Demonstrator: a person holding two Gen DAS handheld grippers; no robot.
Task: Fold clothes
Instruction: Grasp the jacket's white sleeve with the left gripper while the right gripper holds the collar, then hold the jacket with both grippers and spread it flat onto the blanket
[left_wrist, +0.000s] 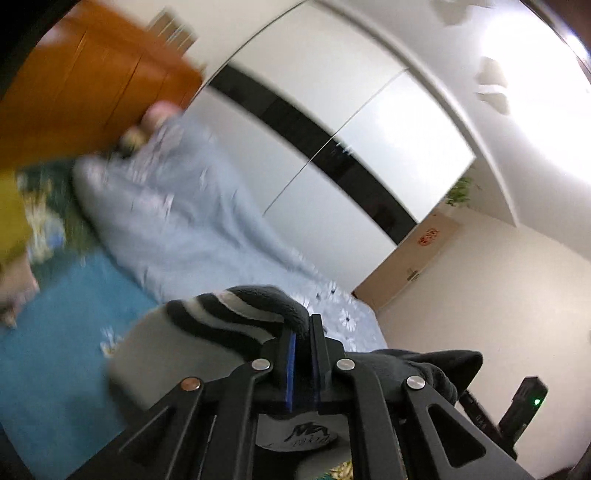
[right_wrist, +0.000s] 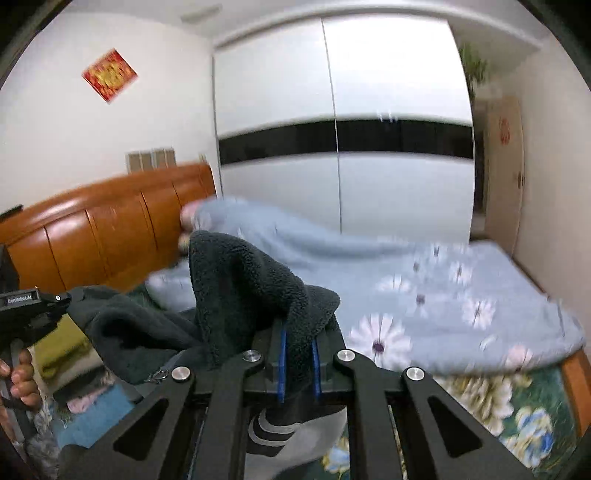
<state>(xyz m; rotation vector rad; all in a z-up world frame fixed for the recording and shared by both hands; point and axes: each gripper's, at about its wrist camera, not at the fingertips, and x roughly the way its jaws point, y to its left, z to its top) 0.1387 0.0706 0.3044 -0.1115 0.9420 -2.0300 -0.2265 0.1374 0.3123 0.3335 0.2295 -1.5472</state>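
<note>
While both grippers pinch the dark fleece garment (right_wrist: 236, 295) above the bed (right_wrist: 461, 291), left gripper (left_wrist: 303, 332) clamped on its striped edge, right gripper (right_wrist: 298, 343) on the fleece, this looks like the lift-and-spread step; next, lay it flat.

home bedroom: bed (right_wrist: 461, 295) with wooden headboard (right_wrist: 110, 229), floral quilt, sliding-door wardrobe (right_wrist: 332, 110).

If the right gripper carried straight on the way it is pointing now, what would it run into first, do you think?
Past the dark fleece garment clamped in the right gripper, probably the light-blue floral quilt on the bed, though depth is unclear.
</note>
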